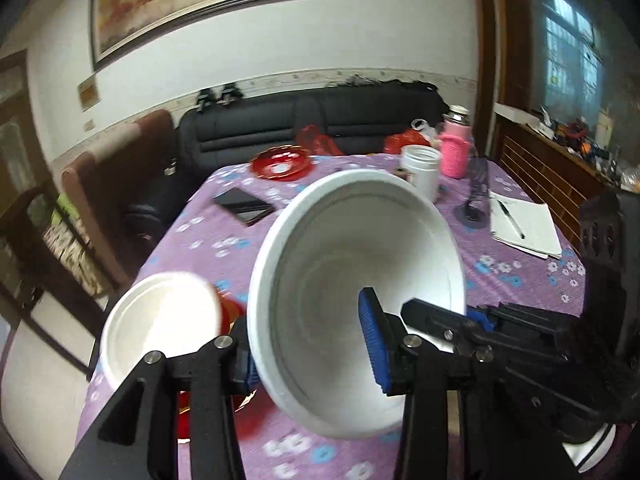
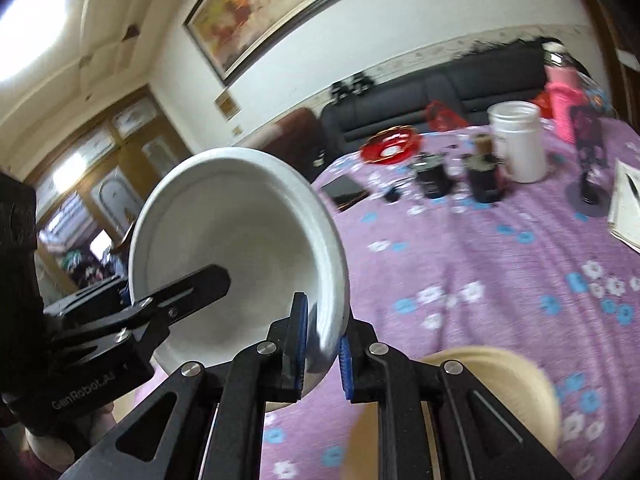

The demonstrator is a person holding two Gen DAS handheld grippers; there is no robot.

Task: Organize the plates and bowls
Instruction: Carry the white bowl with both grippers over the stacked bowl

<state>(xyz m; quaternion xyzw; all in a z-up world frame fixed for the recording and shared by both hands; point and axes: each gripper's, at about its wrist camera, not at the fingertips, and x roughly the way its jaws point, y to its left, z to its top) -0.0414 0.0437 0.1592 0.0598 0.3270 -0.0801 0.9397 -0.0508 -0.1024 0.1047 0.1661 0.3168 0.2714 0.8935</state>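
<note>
Left gripper (image 1: 316,344) straddles the white bowl (image 1: 352,264) rim, jaws loosely apart: inner blue pad inside, outer pad behind the wall, no firm clamp visible. Right gripper (image 2: 322,350) pinches the same bowl's rim, narrow. Bowl is tilted, mouth toward both cameras, raised above the purple floral tablecloth (image 1: 224,248). Second white bowl (image 1: 160,320) lies just left. Left gripper's body reads "GenRobot.AI".

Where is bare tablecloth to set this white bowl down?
Free: mid tablecloth, bordered by phone, notebook and tan bowl. Crowded: far edge, with red dish, dark jars, white jar, pink bottle; near left, around the second white bowl.
</note>
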